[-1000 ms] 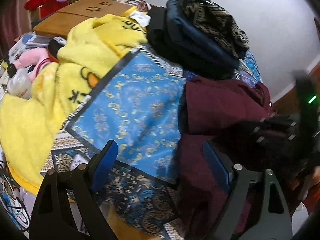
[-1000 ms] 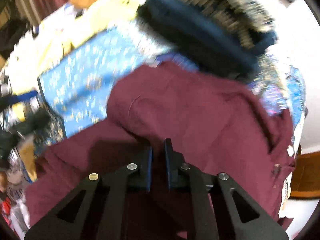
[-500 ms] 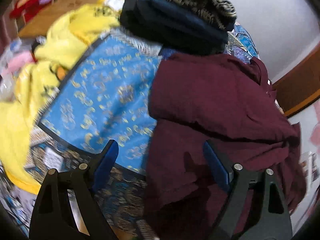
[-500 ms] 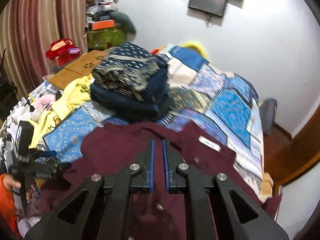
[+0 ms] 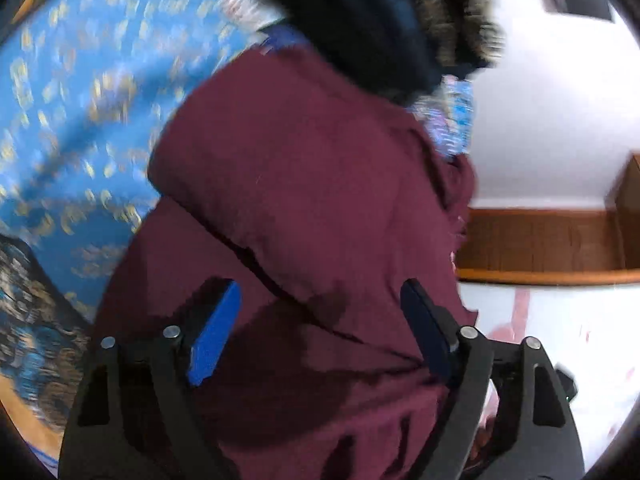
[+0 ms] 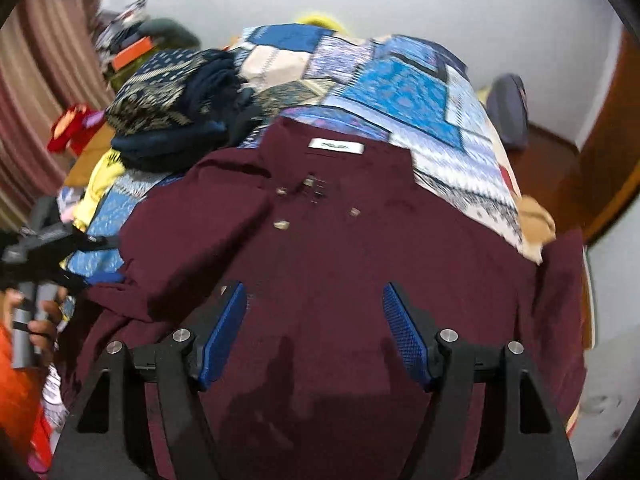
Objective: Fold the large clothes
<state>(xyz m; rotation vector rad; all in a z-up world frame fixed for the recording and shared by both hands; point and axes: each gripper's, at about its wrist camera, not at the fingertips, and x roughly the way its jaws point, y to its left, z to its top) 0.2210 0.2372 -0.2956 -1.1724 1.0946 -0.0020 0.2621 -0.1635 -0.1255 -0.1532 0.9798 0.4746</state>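
Observation:
A large maroon shirt lies spread on the bed, collar label at the far end, one side folded over. In the left wrist view the maroon shirt fills the middle, blurred by motion. My left gripper is open and empty just above its folded part. My right gripper is open and empty above the shirt's lower half. The left gripper's body shows at the left edge of the right wrist view.
A stack of folded dark and patterned clothes sits at the shirt's far left. The blue patchwork bedspread covers the bed. A yellow blanket lies at the left. The bed's right edge drops to a white floor.
My right gripper has opened and let go of the shirt, which now lies flat. My left gripper has swung right, over the maroon shirt.

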